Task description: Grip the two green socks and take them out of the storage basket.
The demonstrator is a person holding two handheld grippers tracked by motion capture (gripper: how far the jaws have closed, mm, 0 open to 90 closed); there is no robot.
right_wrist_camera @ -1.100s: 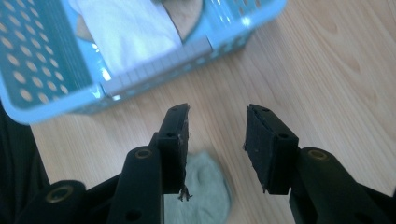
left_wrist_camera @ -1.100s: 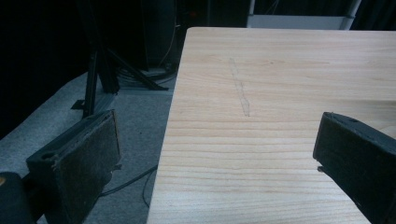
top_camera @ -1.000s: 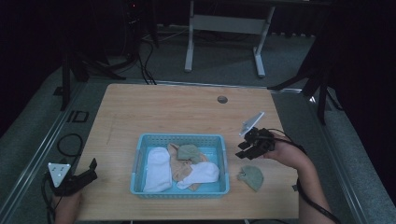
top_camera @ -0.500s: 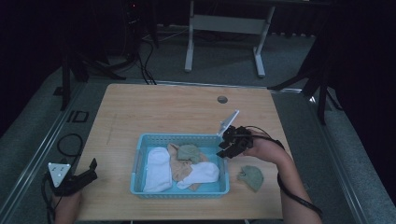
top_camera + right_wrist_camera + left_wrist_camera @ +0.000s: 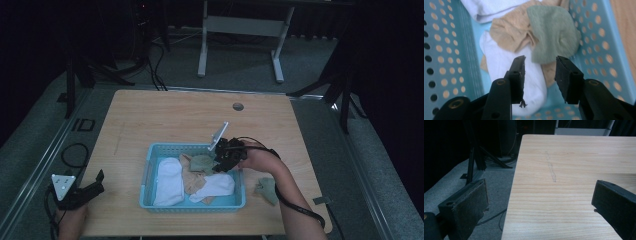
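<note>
A blue perforated basket (image 5: 150,167) sits near the table's front edge and holds several socks. They are a white sock (image 5: 167,180) at its left, a tan sock (image 5: 192,177), a green sock (image 5: 202,162) and another white sock (image 5: 217,185). My right gripper (image 5: 220,164) hovers over the basket's right end. In the right gripper view my right gripper (image 5: 540,61) is open and empty, just above the green sock (image 5: 551,32), the tan sock (image 5: 509,32) and a white sock (image 5: 506,67). My left gripper (image 5: 99,181) rests open at the front left edge.
A second green sock (image 5: 266,190) lies on the wooden table (image 5: 175,115) just right of the basket, beside my right forearm. A round hole (image 5: 238,106) is at the table's far side. The left gripper (image 5: 540,195) faces bare table (image 5: 574,157) and its left edge.
My right gripper has moved left, from above the bare table right of the basket to over the basket's right end. The left gripper has stayed put.
</note>
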